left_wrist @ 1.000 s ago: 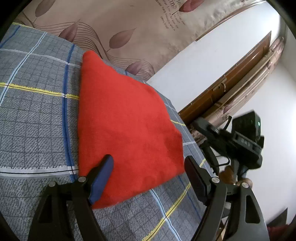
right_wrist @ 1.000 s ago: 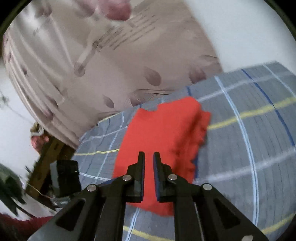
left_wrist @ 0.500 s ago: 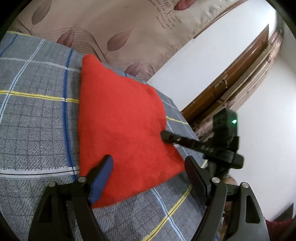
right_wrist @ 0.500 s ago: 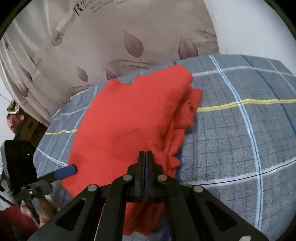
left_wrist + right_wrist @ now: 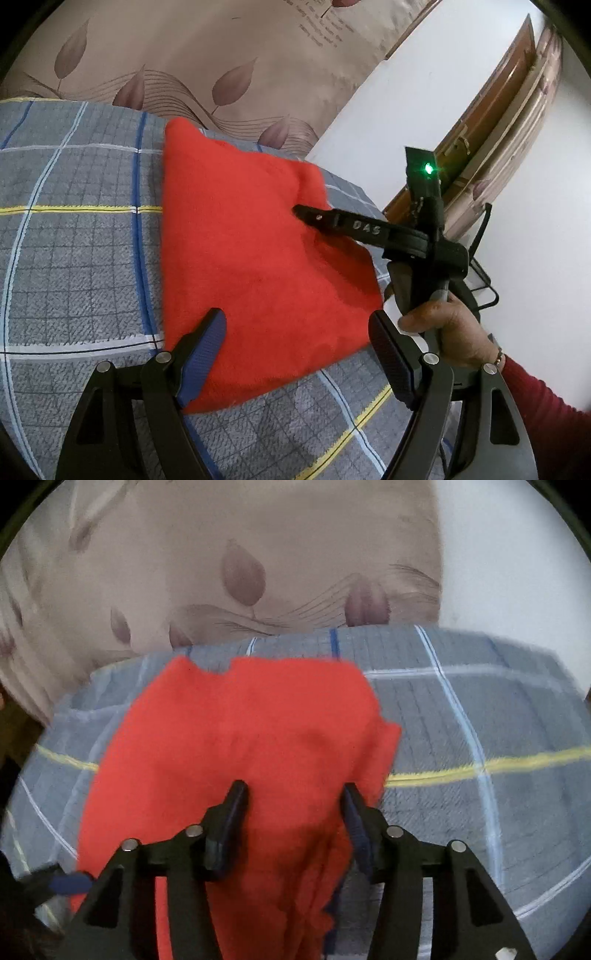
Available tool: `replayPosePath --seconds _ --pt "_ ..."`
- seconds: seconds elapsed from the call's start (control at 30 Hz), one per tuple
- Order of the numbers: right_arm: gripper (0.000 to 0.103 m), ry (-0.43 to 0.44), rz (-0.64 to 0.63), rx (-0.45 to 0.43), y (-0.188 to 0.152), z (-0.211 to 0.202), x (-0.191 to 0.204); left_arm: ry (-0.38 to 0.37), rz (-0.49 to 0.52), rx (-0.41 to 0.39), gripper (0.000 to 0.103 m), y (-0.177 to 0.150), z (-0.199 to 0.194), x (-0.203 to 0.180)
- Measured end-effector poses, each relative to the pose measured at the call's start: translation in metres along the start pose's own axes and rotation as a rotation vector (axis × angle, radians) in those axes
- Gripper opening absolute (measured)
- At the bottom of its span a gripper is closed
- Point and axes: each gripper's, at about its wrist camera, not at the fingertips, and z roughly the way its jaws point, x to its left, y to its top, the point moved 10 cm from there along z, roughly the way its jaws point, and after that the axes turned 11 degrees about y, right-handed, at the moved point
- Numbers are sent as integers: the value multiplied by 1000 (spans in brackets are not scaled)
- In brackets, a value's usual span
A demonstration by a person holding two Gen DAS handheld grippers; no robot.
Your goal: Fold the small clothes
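In the left wrist view the left gripper has its two fingers spread wide with nothing pinched; the near edge of the folded red garment lies between and ahead of the fingertips, on a grey checked bedsheet with blue, white and yellow lines. Beyond the right-hand finger, the right gripper reaches in over the garment's far side, its black finger stamped with raised letters that read roughly "DAS", and a green light glows on its body. The person's right hand grips its handle, with a red sleeve behind it. A beige curtain with leaf prints hangs past the bed; dark writing near its top is too small to read. In the right wrist view, which is blurred, the right gripper points down at the garment with its jaws opening; red cloth lies under and between the fingers, and the pads stand clear of it on both sides. The garment's loose layered edge runs just beside the right-hand finger.
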Motion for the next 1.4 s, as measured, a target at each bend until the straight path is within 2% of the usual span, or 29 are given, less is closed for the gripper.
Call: replayPosePath --seconds 0.1,0.17,0.23,0.27,0.37,0.43,0.8,1.07,1.23,1.4 --pt "51 8 24 -3 0 -3 -3 14 9 -1 80 0 1 0" --pt "57 -11 6 -12 -1 -5 -1 29 17 -2 80 0 2 -1" --pt "69 -23 8 -29 -2 -11 -2 42 23 -5 80 0 1 0" --pt "71 -28 12 -34 -3 -12 -3 53 29 -6 80 0 1 0" --pt "81 -39 79 12 -9 -9 -13 78 46 -6 80 -1 2 0" --pt "82 -38 108 17 -9 -8 -18 98 59 -8 80 -1 3 -1" --pt "88 -81 98 10 -21 -16 -21 210 95 -24 80 -2 1 4" --pt "91 -97 97 13 -43 -30 -18 253 105 -27 81 -1 1 8" --pt "92 -115 63 31 -61 -40 -11 275 108 -24 83 -2 1 10" --pt "92 -133 24 44 -71 -43 -3 330 113 -41 84 -1 -2 12"
